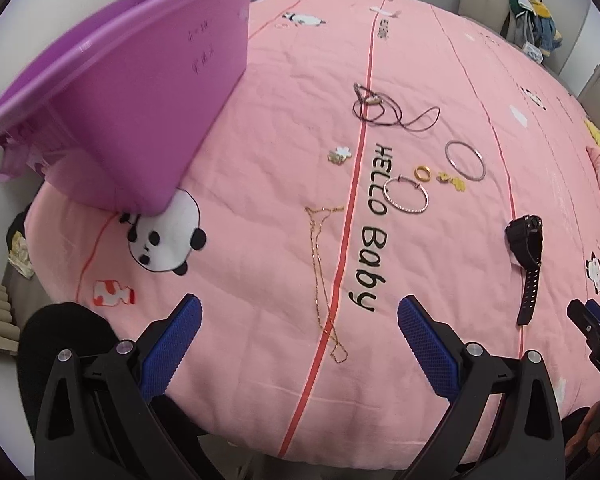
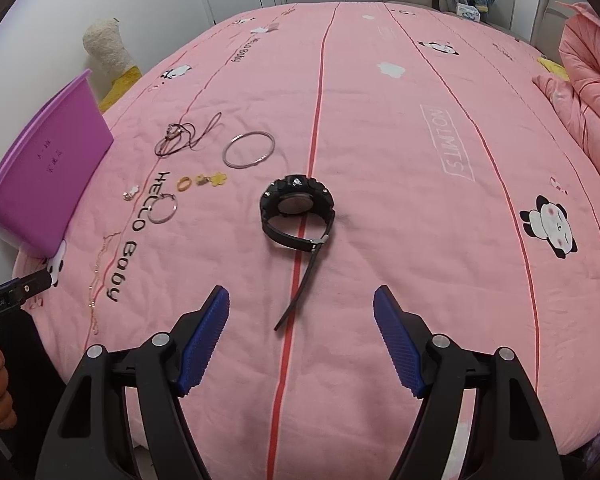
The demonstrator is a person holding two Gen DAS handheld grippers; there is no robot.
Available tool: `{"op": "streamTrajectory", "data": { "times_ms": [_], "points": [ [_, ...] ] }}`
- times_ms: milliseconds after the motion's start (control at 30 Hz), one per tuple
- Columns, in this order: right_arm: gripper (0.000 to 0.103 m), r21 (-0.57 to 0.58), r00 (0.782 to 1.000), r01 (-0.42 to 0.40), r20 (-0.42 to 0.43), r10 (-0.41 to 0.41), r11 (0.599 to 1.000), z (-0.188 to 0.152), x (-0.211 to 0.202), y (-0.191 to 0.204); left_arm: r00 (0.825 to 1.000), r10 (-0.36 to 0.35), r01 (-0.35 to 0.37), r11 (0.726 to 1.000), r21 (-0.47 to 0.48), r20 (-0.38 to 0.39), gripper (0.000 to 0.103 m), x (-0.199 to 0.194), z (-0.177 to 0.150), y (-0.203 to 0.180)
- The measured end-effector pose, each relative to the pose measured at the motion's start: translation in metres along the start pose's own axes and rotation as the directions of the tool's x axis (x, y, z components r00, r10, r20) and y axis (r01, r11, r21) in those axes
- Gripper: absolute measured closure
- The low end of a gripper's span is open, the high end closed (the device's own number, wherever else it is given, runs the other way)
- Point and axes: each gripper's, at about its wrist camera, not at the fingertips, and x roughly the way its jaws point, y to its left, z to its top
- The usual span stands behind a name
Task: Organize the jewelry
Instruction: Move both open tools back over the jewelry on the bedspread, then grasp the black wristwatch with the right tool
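Observation:
Jewelry lies spread on a pink bedspread (image 1: 260,264). A gold chain (image 1: 320,272) lies just ahead of my open, empty left gripper (image 1: 300,320). Beyond are a rhinestone hoop (image 1: 406,196), a gold ring (image 1: 422,171), a flower charm (image 1: 452,180), a silver bangle (image 1: 465,160), a dark cord necklace (image 1: 384,108) and a small brooch (image 1: 339,155). A black watch (image 2: 298,210) lies right ahead of my open, empty right gripper (image 2: 302,312); it also shows in the left wrist view (image 1: 526,240).
A purple plastic bin (image 1: 132,92) stands on the bed at the left, also in the right wrist view (image 2: 48,172). A folded pink quilt (image 2: 588,92) lies at the far right. A plush toy (image 2: 108,52) sits past the bed's left edge.

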Motion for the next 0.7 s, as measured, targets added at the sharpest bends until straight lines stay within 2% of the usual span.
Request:
{"op": "streamTrajectory", "data": {
  "times_ms": [233, 367, 500, 700],
  "points": [
    [0.032, 0.008, 0.999, 0.000, -0.038, 0.000, 1.000, -0.003, 0.022, -0.005, 1.000, -0.012, 0.012, 1.000, -0.023, -0.017, 0.006, 0.019, 0.001, 0.006],
    [0.032, 0.007, 0.998, 0.008, -0.065, -0.007, 1.000, -0.003, 0.036, -0.008, 0.999, 0.011, -0.011, 1.000, 0.000, -0.052, 0.006, 0.038, 0.002, 0.001],
    [0.032, 0.004, 0.997, 0.023, -0.077, -0.023, 1.000, -0.001, 0.048, -0.011, 0.998, 0.020, -0.018, 0.999, 0.027, -0.053, 0.006, 0.053, 0.004, -0.006],
    [0.032, 0.002, 0.996, 0.027, -0.085, -0.027, 1.000, 0.012, 0.070, -0.015, 0.998, 0.006, -0.004, 0.999, 0.037, -0.068, 0.006, 0.074, 0.008, -0.014]
  ]
}}
